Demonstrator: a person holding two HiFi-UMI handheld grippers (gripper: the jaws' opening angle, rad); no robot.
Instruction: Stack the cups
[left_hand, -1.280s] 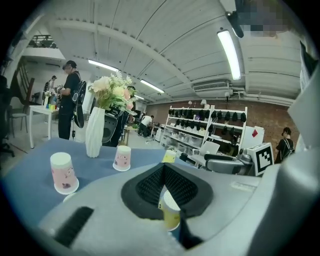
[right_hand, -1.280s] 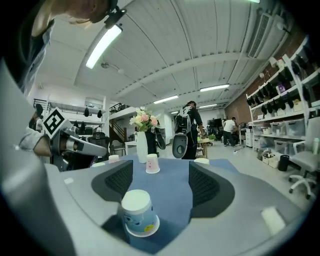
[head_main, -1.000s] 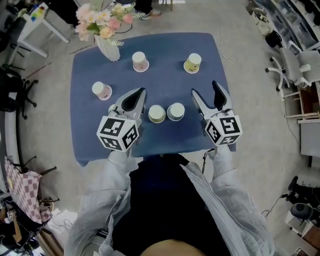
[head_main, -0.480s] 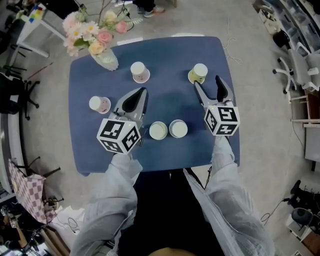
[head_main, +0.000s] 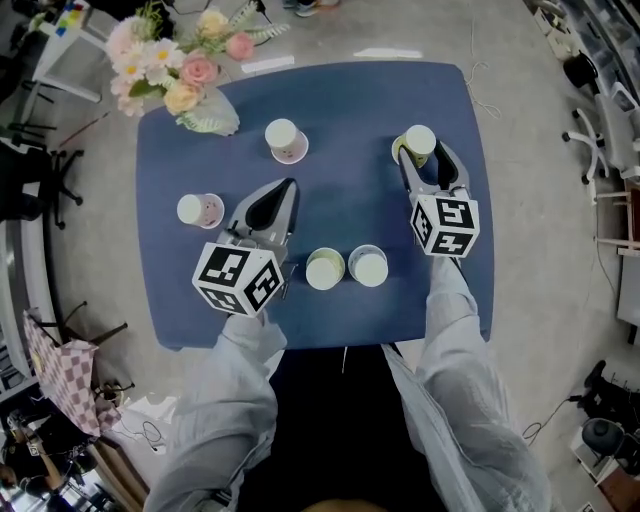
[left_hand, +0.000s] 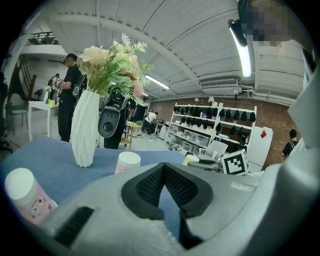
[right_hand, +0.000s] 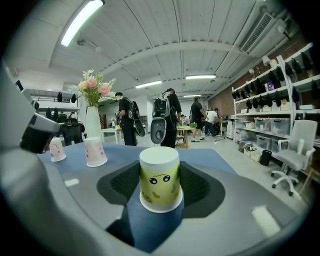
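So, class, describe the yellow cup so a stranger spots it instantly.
On the blue-clothed table, look far right, between the right gripper's jaws, which have just been closing. That inverted paper cup is yellow; its inverted neighbours are pink.

Five paper cups (head_main: 287, 141) stand on the blue worktop (head_main: 340, 200): two upturned white cups with pink print (head_main: 200, 210), one upturned yellow cup (head_main: 415, 145) and two upright cups (head_main: 325, 268). There is one white ribbed vase of flowers (head_main: 212, 118).

A blue-covered worktop (head_main: 340, 200) fills the middle of the frame. A flower vase (head_main: 214, 118) stands at its upper left. An upturned pink cup (head_main: 286, 140) stands at upper centre and a second pink cup (head_main: 200, 210) at left. An upturned yellow cup (head_main: 416, 144) stands at upper right. Two upright cups (head_main: 325, 268) (head_main: 369, 266) stand side by side at lower centre.
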